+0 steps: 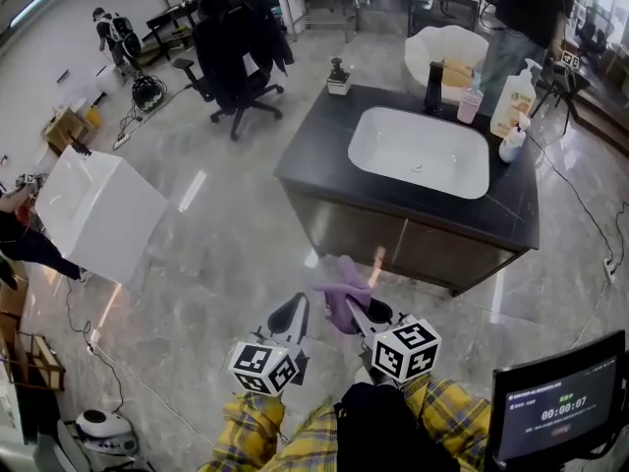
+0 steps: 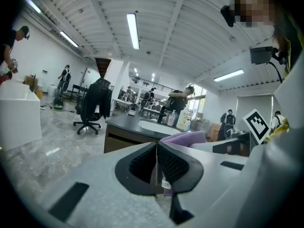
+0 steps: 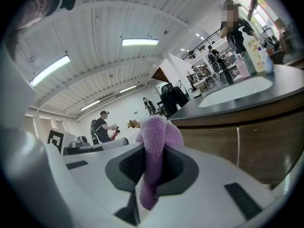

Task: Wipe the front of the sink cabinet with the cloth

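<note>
A sink cabinet (image 1: pixel 393 239) with a dark top and a white basin (image 1: pixel 418 150) stands ahead of me; its brown front doors (image 3: pixel 247 141) face me. My right gripper (image 1: pixel 356 308) is shut on a purple cloth (image 1: pixel 344 288), which sticks up from between the jaws (image 3: pixel 154 151), a short way in front of the cabinet and not touching it. My left gripper (image 1: pixel 292 318) hovers beside it on the left, jaws pressed together with nothing held (image 2: pixel 156 167). The purple cloth (image 2: pixel 187 137) shows to its right.
On the counter stand a dark tap (image 1: pixel 433 87), a pink cup (image 1: pixel 470 104), soap bottles (image 1: pixel 513 101) and a small dispenser (image 1: pixel 339 77). A white box (image 1: pixel 98 209) sits on the floor at left, an office chair (image 1: pixel 236 52) behind, a monitor (image 1: pixel 565 406) at lower right. People stand around.
</note>
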Demonstrator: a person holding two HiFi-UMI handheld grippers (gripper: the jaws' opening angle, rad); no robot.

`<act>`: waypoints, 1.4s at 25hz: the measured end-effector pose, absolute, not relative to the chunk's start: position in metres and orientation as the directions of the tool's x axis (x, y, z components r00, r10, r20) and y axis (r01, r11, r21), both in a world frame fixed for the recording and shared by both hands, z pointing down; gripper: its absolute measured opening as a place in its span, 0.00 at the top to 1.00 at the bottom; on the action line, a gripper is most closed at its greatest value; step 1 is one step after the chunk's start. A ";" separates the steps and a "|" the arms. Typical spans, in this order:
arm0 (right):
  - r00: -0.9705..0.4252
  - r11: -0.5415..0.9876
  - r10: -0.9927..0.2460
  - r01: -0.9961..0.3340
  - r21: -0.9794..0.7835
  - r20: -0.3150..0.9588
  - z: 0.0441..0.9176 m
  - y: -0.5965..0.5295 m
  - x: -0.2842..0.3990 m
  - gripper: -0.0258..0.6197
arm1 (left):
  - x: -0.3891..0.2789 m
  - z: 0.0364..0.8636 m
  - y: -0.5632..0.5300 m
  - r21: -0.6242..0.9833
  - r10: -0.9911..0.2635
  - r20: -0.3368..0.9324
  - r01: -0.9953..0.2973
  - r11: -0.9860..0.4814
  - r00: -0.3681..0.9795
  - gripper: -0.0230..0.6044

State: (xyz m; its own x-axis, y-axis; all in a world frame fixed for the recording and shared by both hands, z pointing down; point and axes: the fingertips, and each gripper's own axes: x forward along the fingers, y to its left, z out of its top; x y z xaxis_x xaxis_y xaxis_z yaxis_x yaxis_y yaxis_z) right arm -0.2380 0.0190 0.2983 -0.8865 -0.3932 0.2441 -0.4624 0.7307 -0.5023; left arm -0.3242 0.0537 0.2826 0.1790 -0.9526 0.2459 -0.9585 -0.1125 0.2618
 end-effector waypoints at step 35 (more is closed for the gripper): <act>-0.778 0.654 -0.532 -0.628 -0.421 0.335 0.375 -0.085 -0.349 0.90 | -0.442 0.340 -0.080 0.183 -0.878 0.281 -0.920 -0.347 0.387 0.95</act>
